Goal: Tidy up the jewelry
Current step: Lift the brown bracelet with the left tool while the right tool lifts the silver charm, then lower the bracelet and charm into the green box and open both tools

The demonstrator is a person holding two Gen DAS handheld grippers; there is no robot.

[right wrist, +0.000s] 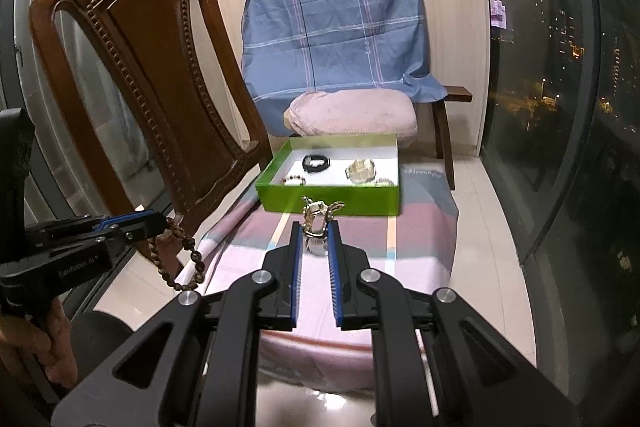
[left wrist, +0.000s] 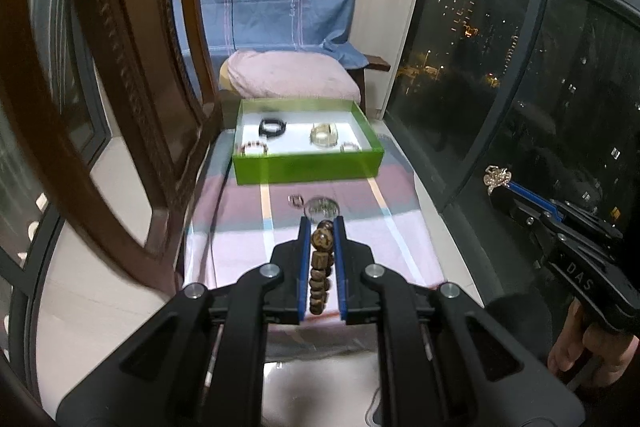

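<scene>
At far left a carved wooden chair (right wrist: 132,75) stands beside the low surface draped in a striped cloth (left wrist: 360,227), while my left gripper (left wrist: 322,227) sits narrowed on a wooden bead bracelet (left wrist: 320,267), the strand pinched between the blue pads and, in the right wrist view, hanging in a loop below the fingers. Just ahead of those fingertips, a clear glassy piece (left wrist: 322,207) and a small ring-like piece (left wrist: 295,201) lie loose on the cloth. Centre frame, the green box (left wrist: 308,167) waits open-topped at the far end of the cloth, its white floor holding a black band (left wrist: 273,127) at the back left, a pale chunky watch or bangle (left wrist: 324,135) at the back right, a dark beaded bracelet (left wrist: 254,148) at the front left and a light beaded one (left wrist: 349,147) at the front right. To the right, my right gripper (right wrist: 316,227) is closed near its tips on a gold chain piece (right wrist: 318,215), held up in the air short of the box. I judge both pieces lifted and in transit; next, each hand must travel forward over the green wall, find bare floor between the items there, and spread its fingers.
</scene>
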